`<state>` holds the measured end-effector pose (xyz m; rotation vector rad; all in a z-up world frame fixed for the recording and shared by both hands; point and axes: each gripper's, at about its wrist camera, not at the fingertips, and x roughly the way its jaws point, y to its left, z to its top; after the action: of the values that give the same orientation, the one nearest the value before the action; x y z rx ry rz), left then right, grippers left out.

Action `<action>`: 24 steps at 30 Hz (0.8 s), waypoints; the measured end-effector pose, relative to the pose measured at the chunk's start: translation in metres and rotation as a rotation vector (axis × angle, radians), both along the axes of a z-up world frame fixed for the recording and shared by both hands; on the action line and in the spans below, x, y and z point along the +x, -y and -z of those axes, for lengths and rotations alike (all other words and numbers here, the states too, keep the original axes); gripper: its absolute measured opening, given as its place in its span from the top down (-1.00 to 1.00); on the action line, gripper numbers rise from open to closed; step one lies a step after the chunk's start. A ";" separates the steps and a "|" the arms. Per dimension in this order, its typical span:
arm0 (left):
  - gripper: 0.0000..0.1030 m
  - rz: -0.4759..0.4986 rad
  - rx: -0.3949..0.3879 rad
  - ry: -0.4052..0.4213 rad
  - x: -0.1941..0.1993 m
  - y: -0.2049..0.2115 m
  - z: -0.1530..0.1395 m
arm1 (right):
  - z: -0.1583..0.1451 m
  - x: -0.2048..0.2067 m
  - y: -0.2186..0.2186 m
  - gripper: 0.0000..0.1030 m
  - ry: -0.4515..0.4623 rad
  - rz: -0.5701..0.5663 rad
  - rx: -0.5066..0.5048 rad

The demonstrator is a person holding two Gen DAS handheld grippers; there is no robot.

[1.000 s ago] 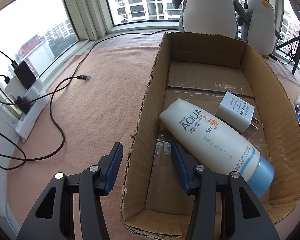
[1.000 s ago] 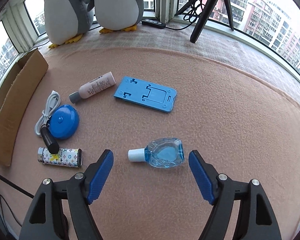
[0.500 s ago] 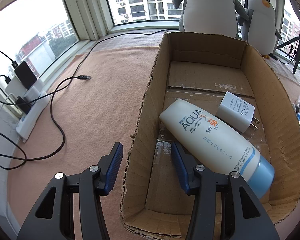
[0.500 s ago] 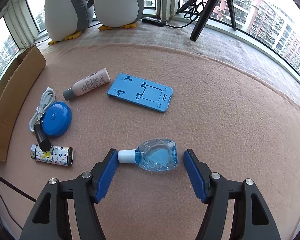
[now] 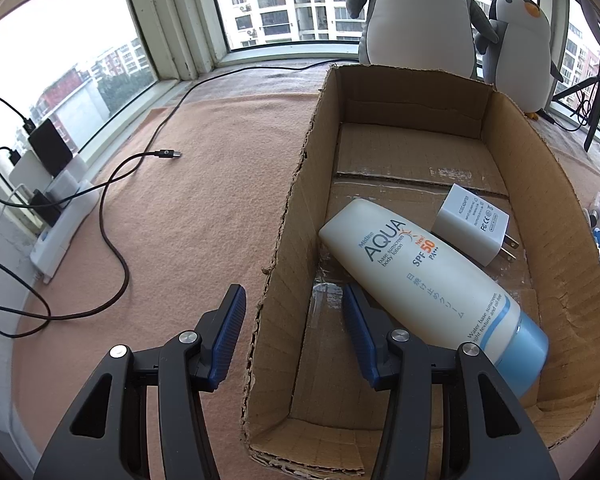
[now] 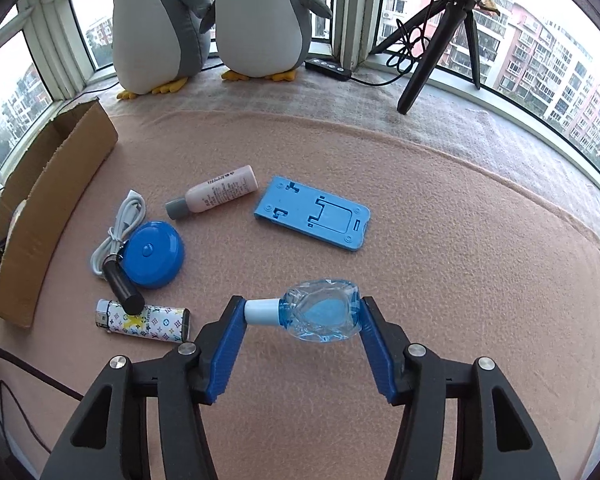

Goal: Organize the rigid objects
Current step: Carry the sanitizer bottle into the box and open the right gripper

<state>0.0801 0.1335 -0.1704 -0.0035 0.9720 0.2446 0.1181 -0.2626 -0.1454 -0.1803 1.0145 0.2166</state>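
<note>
Closing in over the last second, my right gripper [image 6: 302, 314] now has the small clear blue bottle [image 6: 320, 316] between its pads: one pad is on the white cap, the other on the bottle's rounded base, and the bottle lies crosswise between them. A second ago it lay loose on the peach mat [image 6: 460, 260] with the jaws wide on either side. I cannot tell from this view whether it is clear of the mat.

Beyond the bottle a blue phone stand [image 6: 312, 213] lies flat. To its left a pink tube [image 6: 214, 193] with a grey cap lies on its side. Nearer me on the left are a round blue case [image 6: 153, 249], a coiled white cable [image 6: 118, 232] just beside it, a black cylinder [image 6: 122, 286] and a patterned lighter [image 6: 144, 321], the cylinder's end over the lighter.

My left gripper [image 5: 290, 330] has not shifted. Its jaws straddle the left wall of the cardboard box [image 5: 284, 240], one pad outside and one inside, and I see a gap between each pad and the wall. In the box lie a sunscreen bottle [image 5: 428, 284] and, touching its far side, a white plug adapter [image 5: 470, 226]. Two plush penguins [image 5: 416, 12] stand behind the box at the window.
</note>
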 end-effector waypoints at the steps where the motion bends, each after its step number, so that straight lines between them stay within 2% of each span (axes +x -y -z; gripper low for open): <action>1: 0.05 -0.001 -0.001 0.000 0.000 0.000 0.000 | -0.005 0.000 -0.006 -0.02 0.010 -0.011 0.006; 15: 0.05 -0.003 -0.005 0.001 0.000 0.001 0.000 | -0.058 0.011 -0.115 -0.02 0.083 -0.185 0.132; 24: 0.05 -0.006 -0.007 0.001 0.001 0.002 -0.001 | -0.062 0.017 -0.187 -0.02 0.089 -0.282 0.160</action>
<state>0.0813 0.1315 -0.1695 -0.0129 0.9720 0.2462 0.1350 -0.0758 -0.0832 -0.1851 0.8773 0.5402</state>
